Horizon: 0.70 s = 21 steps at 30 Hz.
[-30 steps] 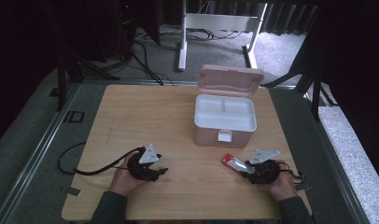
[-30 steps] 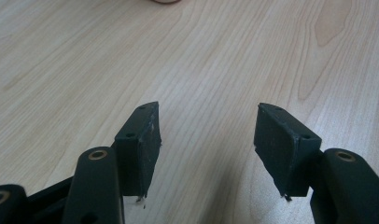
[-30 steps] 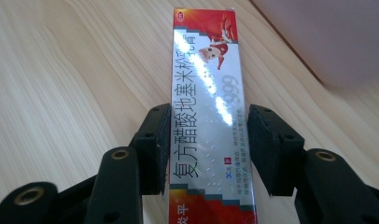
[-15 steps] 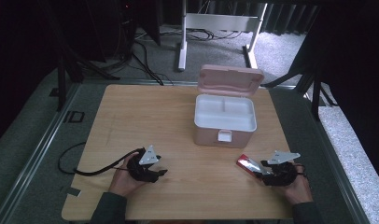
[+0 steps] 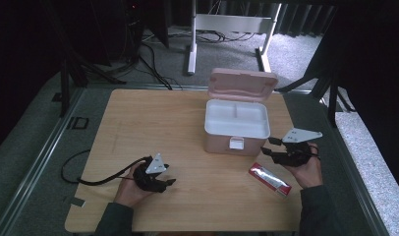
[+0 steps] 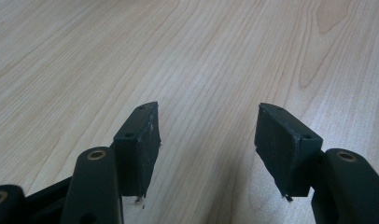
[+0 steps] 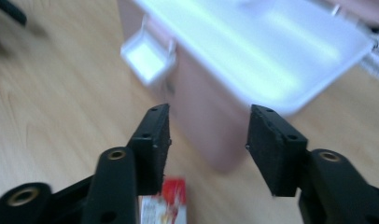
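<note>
High view: right gripper (image 5: 273, 147) lifted clear near the table's right edge, jaws just closing in a little but open and empty. Red-and-white packet (image 5: 270, 178) released, lying flat near the front right corner, beside the open pink box (image 5: 235, 125). A second ago still gripped. Left gripper (image 5: 167, 183) idle, open, empty.

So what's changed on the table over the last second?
The right hand-held gripper let go of the red and white packet, its jaws closing a little with nothing between them, and moved toward the pink box. The packet now lies flat on the table. The left hand-held gripper and the box stayed put.
</note>
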Available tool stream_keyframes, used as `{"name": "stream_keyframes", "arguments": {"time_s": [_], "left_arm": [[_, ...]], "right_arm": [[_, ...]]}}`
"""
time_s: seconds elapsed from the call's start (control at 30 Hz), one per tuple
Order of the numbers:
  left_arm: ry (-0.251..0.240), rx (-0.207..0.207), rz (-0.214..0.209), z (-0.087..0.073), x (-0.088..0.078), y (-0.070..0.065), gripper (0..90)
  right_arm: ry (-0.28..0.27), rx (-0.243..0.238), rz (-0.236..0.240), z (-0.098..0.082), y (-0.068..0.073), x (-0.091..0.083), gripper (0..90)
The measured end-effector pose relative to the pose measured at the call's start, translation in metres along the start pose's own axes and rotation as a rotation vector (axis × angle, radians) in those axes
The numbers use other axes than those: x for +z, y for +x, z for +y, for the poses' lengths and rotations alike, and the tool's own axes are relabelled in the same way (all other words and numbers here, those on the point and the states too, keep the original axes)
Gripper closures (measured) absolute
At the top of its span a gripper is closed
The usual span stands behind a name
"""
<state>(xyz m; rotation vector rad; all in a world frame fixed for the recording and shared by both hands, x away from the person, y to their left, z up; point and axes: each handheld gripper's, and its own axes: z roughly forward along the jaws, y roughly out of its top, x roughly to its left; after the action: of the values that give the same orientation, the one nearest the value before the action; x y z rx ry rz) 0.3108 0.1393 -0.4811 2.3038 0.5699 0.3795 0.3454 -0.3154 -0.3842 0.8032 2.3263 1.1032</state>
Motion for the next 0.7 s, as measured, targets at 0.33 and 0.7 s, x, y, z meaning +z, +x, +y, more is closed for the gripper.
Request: {"name": "stream_keyframes", "arguments": {"time_s": [0.33,0.7], "left_arm": [[0.004,0.002,0.0,0.0,0.0,0.0,40.6],[0.002,-0.002,0.0,-0.001,0.0,0.0,40.6]], "right_arm": [[-0.02,-0.035,0.024,0.046,-0.014,0.025,54.5],[0.085,-0.052,0.033,0.089,-0.026,0.091,44.0]]}}
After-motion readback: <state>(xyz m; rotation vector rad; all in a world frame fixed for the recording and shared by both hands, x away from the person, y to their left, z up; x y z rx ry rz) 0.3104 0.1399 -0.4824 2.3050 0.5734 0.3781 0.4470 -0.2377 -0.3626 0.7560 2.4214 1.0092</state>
